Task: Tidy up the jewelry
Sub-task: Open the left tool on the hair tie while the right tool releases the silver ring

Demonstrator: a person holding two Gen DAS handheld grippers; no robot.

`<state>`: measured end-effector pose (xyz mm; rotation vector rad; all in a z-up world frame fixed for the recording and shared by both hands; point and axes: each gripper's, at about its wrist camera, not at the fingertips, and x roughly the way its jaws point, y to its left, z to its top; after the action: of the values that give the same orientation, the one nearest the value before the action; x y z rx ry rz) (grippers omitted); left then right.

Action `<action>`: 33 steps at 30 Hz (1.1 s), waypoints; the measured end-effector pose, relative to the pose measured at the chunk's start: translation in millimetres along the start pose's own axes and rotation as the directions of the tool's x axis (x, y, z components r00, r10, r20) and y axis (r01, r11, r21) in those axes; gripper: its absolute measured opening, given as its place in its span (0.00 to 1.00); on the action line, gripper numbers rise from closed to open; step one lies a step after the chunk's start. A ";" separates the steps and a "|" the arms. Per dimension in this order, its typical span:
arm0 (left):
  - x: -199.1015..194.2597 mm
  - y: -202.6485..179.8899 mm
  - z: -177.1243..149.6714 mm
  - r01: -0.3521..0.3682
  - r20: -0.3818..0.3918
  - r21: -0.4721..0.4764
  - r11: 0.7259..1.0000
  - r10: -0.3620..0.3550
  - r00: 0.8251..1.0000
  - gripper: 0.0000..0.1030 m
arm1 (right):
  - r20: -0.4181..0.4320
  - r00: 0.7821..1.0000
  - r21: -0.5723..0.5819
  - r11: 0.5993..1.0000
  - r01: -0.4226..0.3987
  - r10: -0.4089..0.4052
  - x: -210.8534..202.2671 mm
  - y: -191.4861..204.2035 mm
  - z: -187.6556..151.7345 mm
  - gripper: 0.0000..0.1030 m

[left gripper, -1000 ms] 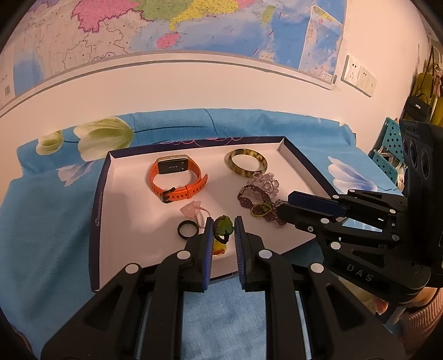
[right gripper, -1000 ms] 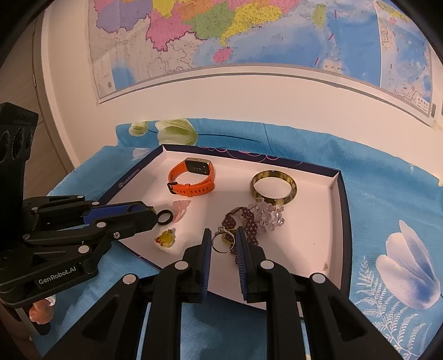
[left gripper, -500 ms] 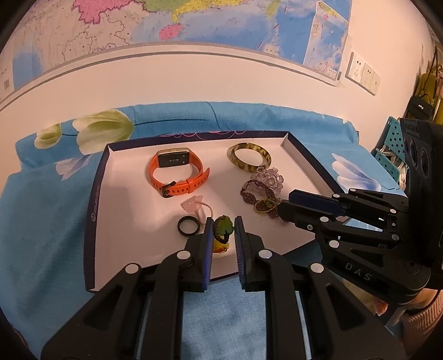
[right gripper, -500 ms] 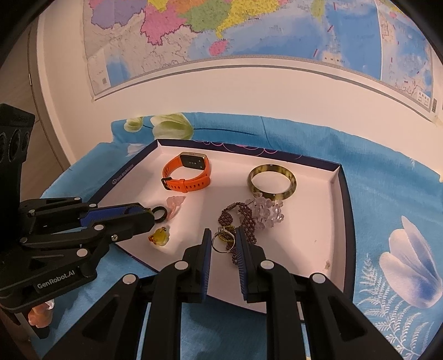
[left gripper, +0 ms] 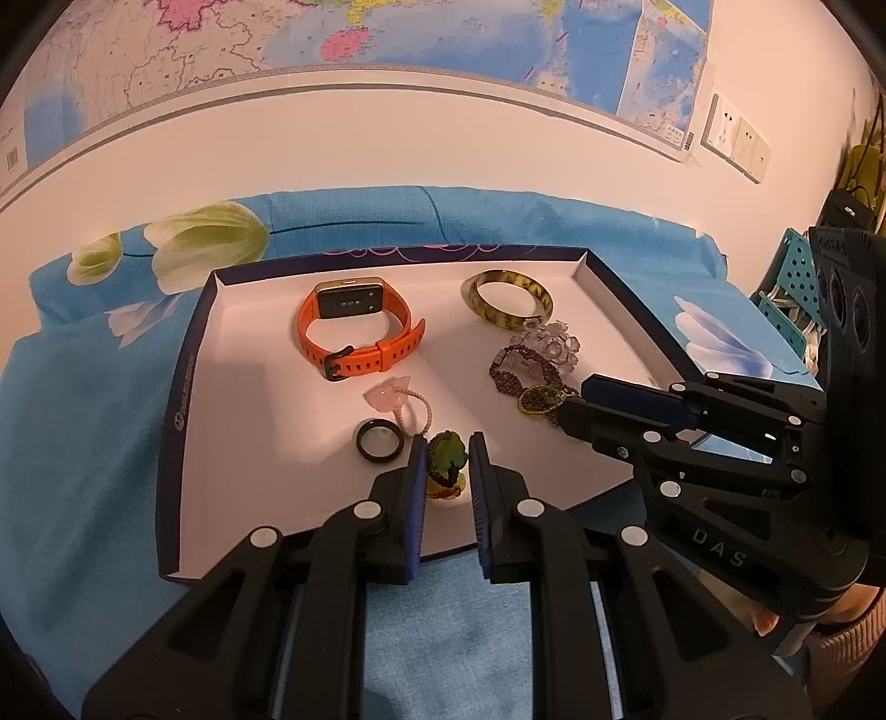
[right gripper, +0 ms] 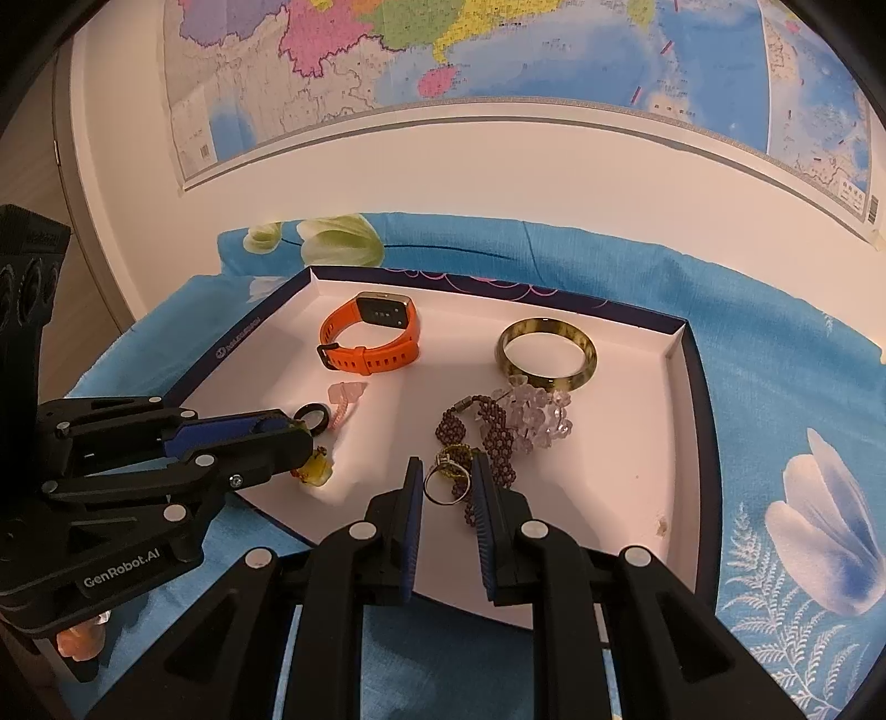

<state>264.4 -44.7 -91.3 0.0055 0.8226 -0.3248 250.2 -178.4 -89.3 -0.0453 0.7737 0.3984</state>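
A white tray with a dark blue rim [left gripper: 183,399] [right gripper: 681,387] holds an orange watch [left gripper: 354,327] [right gripper: 371,338], a mottled bangle [left gripper: 509,299] [right gripper: 548,354], a dark beaded bracelet [left gripper: 520,379] [right gripper: 493,437], clear crystal beads [right gripper: 540,412], a black ring [left gripper: 377,440] [right gripper: 311,416] and a pink charm [left gripper: 390,396]. My left gripper [left gripper: 447,462] is shut on a green and yellow ornament [left gripper: 446,462] over the tray's near edge. My right gripper [right gripper: 447,484] is shut on a silver ring [right gripper: 446,487] beside the beaded bracelet.
The tray lies on a blue floral cloth [right gripper: 803,443] against a white wall with a map [right gripper: 498,50]. A teal perforated rack [left gripper: 797,288] and wall sockets [left gripper: 736,138] are at the right in the left wrist view.
Both grippers have lifted and drawn back slightly; the tray items sit a little lower and farther in view. Both grips are unchanged.
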 end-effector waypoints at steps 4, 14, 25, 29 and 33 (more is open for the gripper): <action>2.0 1.2 0.1 -0.005 -0.004 -0.003 1.000 0.005 1.000 0.15 | -0.004 1.000 0.000 1.000 0.003 -0.003 1.5 0.4 0.0 0.16; 6.2 2.7 -0.1 -0.014 -0.016 -0.008 1.000 0.014 1.000 0.15 | -0.015 1.000 0.002 1.000 0.015 -0.015 7.7 0.1 2.2 0.16; 12.6 7.3 -2.4 -0.024 -0.043 -0.031 0.999 0.023 0.999 0.33 | -0.021 0.999 0.008 0.999 0.031 -0.031 12.7 -2.7 3.7 0.21; 5.1 8.4 -4.3 -0.031 -0.023 -0.040 0.999 0.030 0.999 0.40 | 0.008 1.000 0.014 1.000 0.027 -0.028 2.8 -3.4 1.5 0.31; -21.2 4.8 -7.0 -0.054 0.060 -0.020 0.998 0.055 0.997 0.59 | 0.054 0.998 0.023 0.999 0.034 -0.035 -16.6 -3.9 -1.3 0.44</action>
<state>247.3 -33.3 -81.4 0.0009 0.7641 -0.2650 240.0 -187.8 -79.2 -0.0267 0.7222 0.3569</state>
